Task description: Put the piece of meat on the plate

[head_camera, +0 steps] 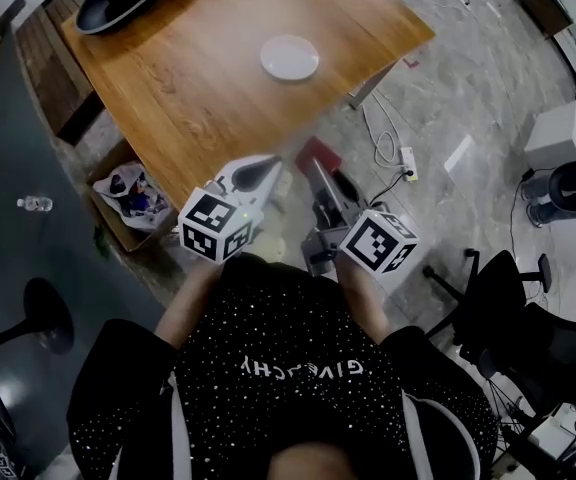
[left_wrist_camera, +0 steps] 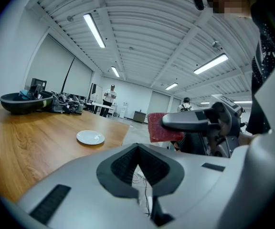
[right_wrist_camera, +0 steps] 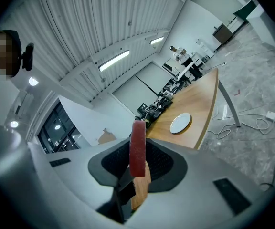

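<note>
A white plate (head_camera: 289, 57) (left_wrist_camera: 90, 137) (right_wrist_camera: 180, 122) lies bare on the wooden table (head_camera: 208, 78), toward its far side. My right gripper (head_camera: 318, 171) (right_wrist_camera: 137, 162) is shut on a flat red piece of meat (head_camera: 314, 154) (right_wrist_camera: 138, 149) (left_wrist_camera: 162, 127), held upright on edge in the air off the table's near corner. My left gripper (head_camera: 266, 166) (left_wrist_camera: 138, 149) hovers just to its left, jaws shut with nothing between them. Both grippers point toward the table and are well short of the plate.
A dark bowl of clutter (head_camera: 118, 3) (left_wrist_camera: 23, 101) sits at the table's far left end. A cardboard box of rubbish (head_camera: 128, 193) stands under the table edge. Cables and a power strip (head_camera: 398, 156) lie on the floor. Black office chairs (head_camera: 528, 338) stand at right.
</note>
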`<state>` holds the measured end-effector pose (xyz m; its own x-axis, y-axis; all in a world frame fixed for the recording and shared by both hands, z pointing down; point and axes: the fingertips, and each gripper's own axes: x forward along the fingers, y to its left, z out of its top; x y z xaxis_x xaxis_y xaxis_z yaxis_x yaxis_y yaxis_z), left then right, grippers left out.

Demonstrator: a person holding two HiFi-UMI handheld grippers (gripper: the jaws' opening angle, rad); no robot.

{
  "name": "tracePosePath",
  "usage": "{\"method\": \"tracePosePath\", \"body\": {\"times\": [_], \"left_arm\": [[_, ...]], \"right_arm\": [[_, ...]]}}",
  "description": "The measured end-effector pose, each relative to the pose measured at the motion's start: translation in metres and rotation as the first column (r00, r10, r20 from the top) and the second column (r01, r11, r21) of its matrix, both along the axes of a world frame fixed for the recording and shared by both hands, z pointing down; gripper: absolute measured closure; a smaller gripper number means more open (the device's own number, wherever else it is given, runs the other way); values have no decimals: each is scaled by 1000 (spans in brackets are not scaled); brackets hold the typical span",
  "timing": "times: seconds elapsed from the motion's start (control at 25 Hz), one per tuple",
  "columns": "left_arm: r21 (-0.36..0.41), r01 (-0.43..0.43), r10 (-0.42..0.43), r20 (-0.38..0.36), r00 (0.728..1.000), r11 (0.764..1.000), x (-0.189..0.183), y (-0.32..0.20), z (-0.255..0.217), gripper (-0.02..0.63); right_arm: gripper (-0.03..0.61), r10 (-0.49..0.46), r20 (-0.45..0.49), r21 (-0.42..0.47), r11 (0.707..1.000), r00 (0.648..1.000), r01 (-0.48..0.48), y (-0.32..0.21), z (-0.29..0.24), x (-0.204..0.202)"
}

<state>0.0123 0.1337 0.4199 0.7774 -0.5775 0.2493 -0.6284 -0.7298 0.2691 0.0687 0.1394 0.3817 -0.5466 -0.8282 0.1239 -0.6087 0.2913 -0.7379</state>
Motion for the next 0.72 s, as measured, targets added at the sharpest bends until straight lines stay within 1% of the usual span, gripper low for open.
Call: {"method": "tracePosePath", "body": {"times": [0.2, 0.52, 0.72], "left_arm": [[-21, 5, -4, 9, 1000, 1000, 3, -25, 8, 606], [-34, 0, 0, 22, 1000, 999, 26, -83, 10, 606], [-46, 5, -4, 15, 1000, 999, 41, -126, 10, 606]], "right_arm": [[483, -5, 1, -26, 1000, 1000, 5, -26, 9, 3], [483, -5, -5, -56, 998, 1000, 5, -85, 14, 26], [483, -2, -12, -81, 997, 1000, 1, -128, 17, 43]]}}
